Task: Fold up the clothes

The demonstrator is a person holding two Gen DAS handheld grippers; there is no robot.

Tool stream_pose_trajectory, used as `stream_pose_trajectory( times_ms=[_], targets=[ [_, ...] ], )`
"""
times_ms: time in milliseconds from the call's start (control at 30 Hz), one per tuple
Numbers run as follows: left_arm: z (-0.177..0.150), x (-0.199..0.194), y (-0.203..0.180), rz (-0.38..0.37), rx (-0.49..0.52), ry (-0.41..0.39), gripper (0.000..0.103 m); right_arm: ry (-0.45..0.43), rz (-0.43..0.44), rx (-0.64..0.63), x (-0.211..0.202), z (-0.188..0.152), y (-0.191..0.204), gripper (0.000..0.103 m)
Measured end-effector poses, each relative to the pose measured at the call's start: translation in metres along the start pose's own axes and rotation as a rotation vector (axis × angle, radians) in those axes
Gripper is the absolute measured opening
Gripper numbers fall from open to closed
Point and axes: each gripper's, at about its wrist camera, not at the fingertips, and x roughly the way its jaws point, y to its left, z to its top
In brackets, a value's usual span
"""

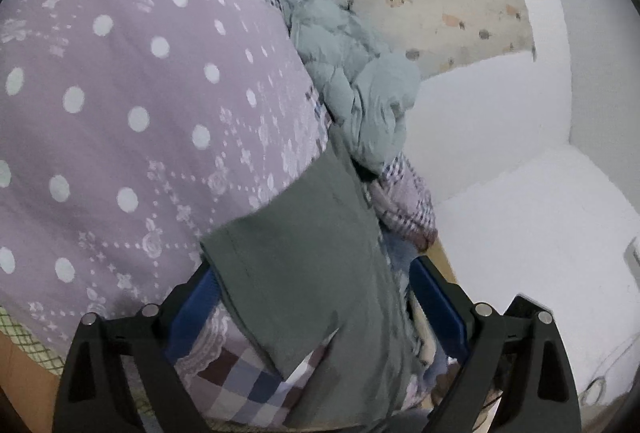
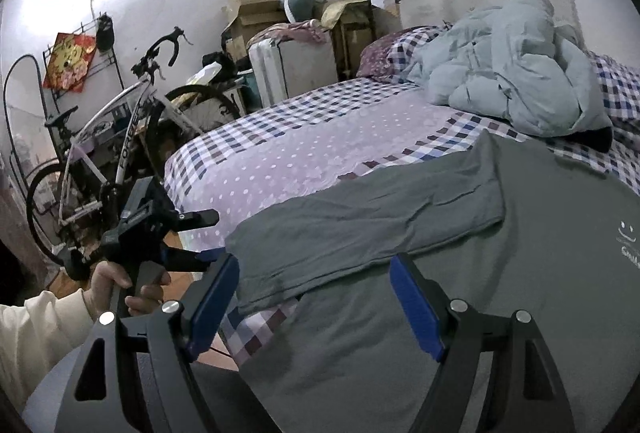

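Observation:
A grey T-shirt (image 2: 520, 273) with a small white smiley print lies flat on the bed, one sleeve (image 2: 380, 217) folded across its front. My right gripper (image 2: 314, 259) hovers over the shirt's near edge, open, its blue pads wide apart and pressing nothing. My left gripper (image 2: 210, 237), held in a hand with a cream sleeve, is at the sleeve's left end by the bed edge. In the left wrist view the grey shirt (image 1: 288, 233) runs between the left gripper's (image 1: 314, 265) spread pads, which are open and not clamped on it.
The bed's purple dotted and checked cover (image 2: 300, 153) (image 1: 140, 93) carries a crumpled pale blue quilt (image 2: 512, 73) (image 1: 360, 73) at the far end. A bicycle (image 2: 132, 137), cardboard boxes (image 2: 252, 9) and a white case (image 2: 292, 65) stand beyond the bed. A white wall (image 1: 500, 133) flanks it.

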Motion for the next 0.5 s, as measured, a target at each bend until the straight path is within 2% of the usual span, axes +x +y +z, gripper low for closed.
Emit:
stream_pose_trajectory(
  times_ms=[100,167,233,267,333,367,433,500],
  targets=[
    [0.004,-0.004,-0.001,-0.001,-0.005,-0.04,0.089,0.009,-0.014,-0.019,0.003,-0.001,0.004,0.081],
    [0.006,-0.002,-0.003,0.009,0.005,-0.034,0.082,0.016,-0.022,-0.034,0.006,-0.001,0.007,0.081],
    [0.006,0.0,-0.004,0.025,0.014,-0.029,0.066,0.025,-0.021,-0.044,0.01,-0.002,0.012,0.081],
    [0.006,0.0,-0.003,0.046,0.015,-0.029,0.062,0.028,-0.018,-0.045,0.012,-0.003,0.014,0.081],
    [0.007,-0.001,-0.001,0.066,0.007,-0.03,0.044,0.033,-0.013,-0.049,0.014,-0.004,0.019,0.081],
    [0.007,-0.001,0.001,0.072,0.002,-0.031,0.04,0.037,-0.012,-0.054,0.016,-0.005,0.022,0.081],
    [0.006,-0.003,0.005,0.091,-0.008,-0.034,0.018,0.046,-0.014,-0.064,0.02,-0.005,0.027,0.081],
    [0.004,-0.006,0.007,0.106,-0.013,-0.037,0.006,0.062,-0.024,-0.082,0.025,-0.006,0.034,0.081]
  ],
)
